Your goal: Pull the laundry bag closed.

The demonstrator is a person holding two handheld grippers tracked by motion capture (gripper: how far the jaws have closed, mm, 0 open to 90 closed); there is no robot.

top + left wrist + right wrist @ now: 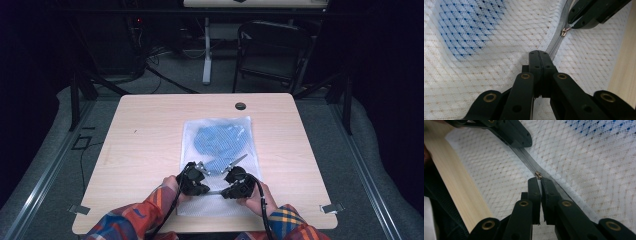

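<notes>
White mesh zip bag [216,150] with blue cloth: left gripper [539,53] pinches grey zipper [529,162], right gripper [538,179] clamps brass pull [538,175]; unzipping barely begun.

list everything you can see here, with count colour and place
mesh laundry bag: 1, white, flat at the table's middle toward the near edge
garment: 1, blue, inside the bag's far half
zipper: 1, grey, across the bag's near part
zipper pull: 1, brass, at the right gripper's tips
table: 1, light wood
cable hole: 1, dark, far table edge
chair: 1, black, behind the table
left gripper: 1, black, shut, on the bag by the zipper
right gripper: 1, black, at the pull
sleeves: 2, plaid, near edge
</notes>
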